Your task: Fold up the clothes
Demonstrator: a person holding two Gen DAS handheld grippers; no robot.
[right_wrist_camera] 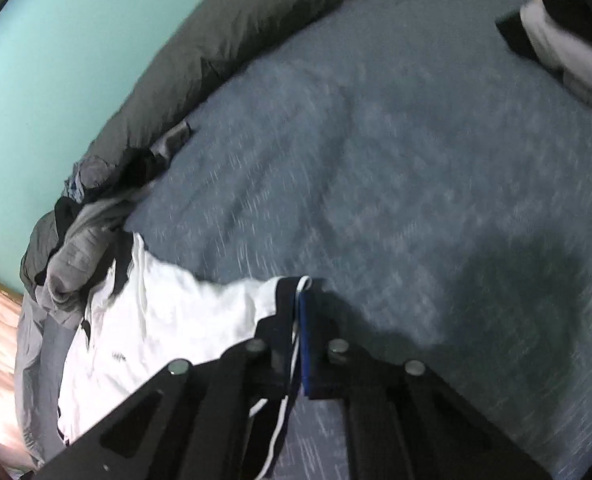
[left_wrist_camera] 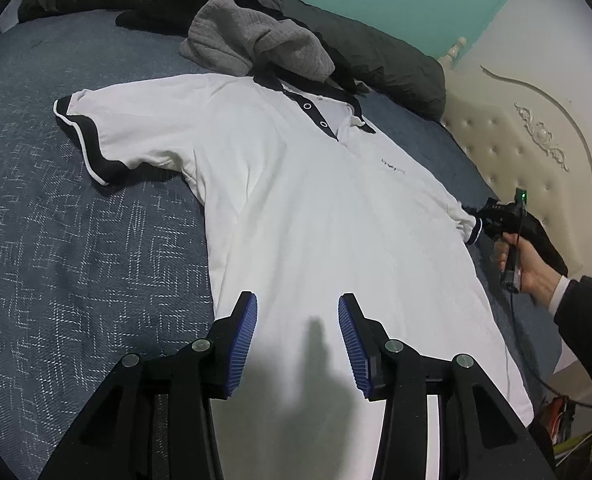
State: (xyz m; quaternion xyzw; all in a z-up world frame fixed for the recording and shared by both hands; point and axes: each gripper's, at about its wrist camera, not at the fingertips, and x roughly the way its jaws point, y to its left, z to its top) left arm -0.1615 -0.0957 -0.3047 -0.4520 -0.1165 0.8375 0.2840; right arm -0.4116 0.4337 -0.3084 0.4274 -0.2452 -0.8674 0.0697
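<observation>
white polo shirt (left_wrist_camera: 308,216) lies face up, spread flat on the blue bedspread (left_wrist_camera: 75,260), collar toward the grey sweater (left_wrist_camera: 251,40) and dark clothes heap. your right gripper (right_wrist_camera: 298,312) has its jaws pressed together, pinching the shirt's black-trimmed sleeve cuff (right_wrist_camera: 283,300). your left gripper (left_wrist_camera: 298,340) hovers over the shirt's lower body, jaws spread, nothing between them.
</observation>
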